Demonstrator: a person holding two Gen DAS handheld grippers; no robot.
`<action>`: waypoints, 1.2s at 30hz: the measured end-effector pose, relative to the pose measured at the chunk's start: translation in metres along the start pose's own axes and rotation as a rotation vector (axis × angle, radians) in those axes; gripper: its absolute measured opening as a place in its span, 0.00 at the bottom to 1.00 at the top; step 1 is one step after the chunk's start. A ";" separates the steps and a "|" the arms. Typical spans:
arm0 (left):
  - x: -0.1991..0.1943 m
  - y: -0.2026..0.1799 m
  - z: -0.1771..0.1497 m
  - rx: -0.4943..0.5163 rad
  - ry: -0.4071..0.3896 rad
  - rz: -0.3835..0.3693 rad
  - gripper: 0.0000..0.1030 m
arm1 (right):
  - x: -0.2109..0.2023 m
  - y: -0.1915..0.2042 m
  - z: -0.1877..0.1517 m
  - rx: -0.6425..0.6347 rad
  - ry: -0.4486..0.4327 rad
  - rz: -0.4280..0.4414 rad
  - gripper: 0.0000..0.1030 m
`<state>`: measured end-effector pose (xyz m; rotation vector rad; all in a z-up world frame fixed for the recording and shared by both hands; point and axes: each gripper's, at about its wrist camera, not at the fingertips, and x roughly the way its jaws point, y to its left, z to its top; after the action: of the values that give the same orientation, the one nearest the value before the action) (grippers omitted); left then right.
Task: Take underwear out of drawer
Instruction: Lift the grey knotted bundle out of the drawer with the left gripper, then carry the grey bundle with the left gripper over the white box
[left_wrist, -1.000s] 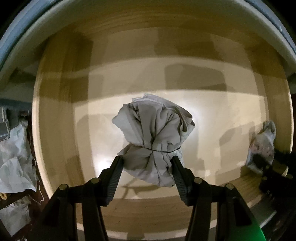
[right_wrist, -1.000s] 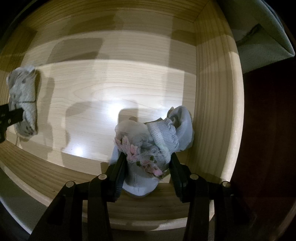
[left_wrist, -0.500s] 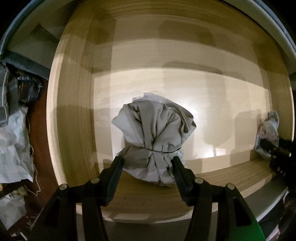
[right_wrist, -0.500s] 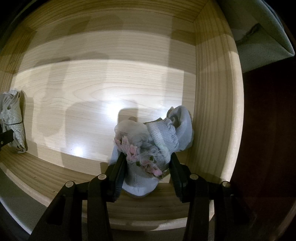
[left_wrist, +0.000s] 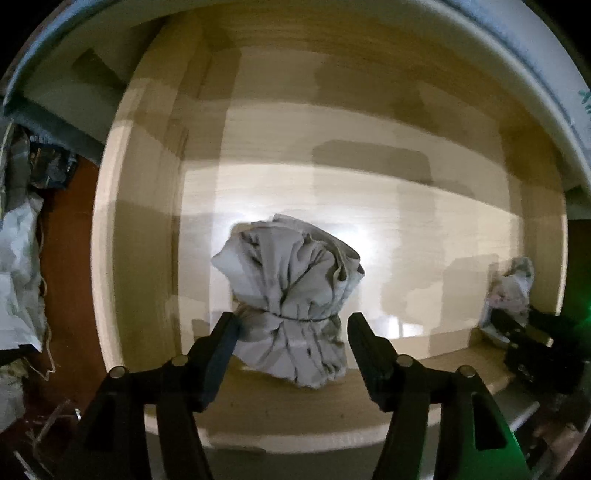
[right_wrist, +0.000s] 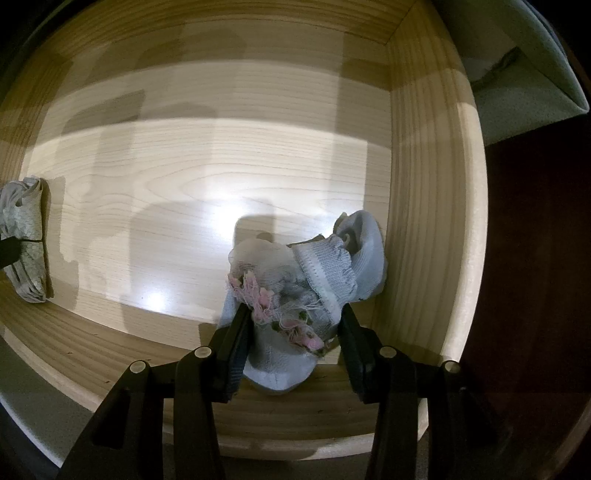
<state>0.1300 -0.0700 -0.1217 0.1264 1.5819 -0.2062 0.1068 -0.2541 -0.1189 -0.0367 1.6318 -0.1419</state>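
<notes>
Over the drawer's (left_wrist: 110, 258) front edge, the left hand-held gripper (left_wrist: 288, 328) has just spread off its grey bundle (left_wrist: 291, 295); the right hand-held gripper (right_wrist: 291, 325) pinches the floral bundle (right_wrist: 306, 284), to lift next.

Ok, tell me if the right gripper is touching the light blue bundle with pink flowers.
Touching. The right wrist view shows the right gripper with both jaws pressed against the light blue bundle.

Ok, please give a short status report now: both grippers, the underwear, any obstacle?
Left gripper just opened, grey bundle loose between its fingers. Right gripper shut on the pale blue floral underwear, low in the wooden drawer. No obstacle seen.
</notes>
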 end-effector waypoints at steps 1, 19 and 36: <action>0.006 -0.001 -0.005 0.003 0.003 0.012 0.62 | 0.000 0.000 0.000 0.000 0.000 0.000 0.42; 0.035 0.005 0.026 0.011 0.070 0.096 0.56 | 0.000 -0.002 -0.001 0.002 0.000 0.001 0.42; -0.010 -0.001 0.003 0.044 -0.022 0.064 0.50 | -0.001 -0.002 -0.002 0.003 0.001 0.001 0.43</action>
<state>0.1332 -0.0710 -0.1118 0.2080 1.5500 -0.1924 0.1052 -0.2563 -0.1173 -0.0341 1.6326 -0.1438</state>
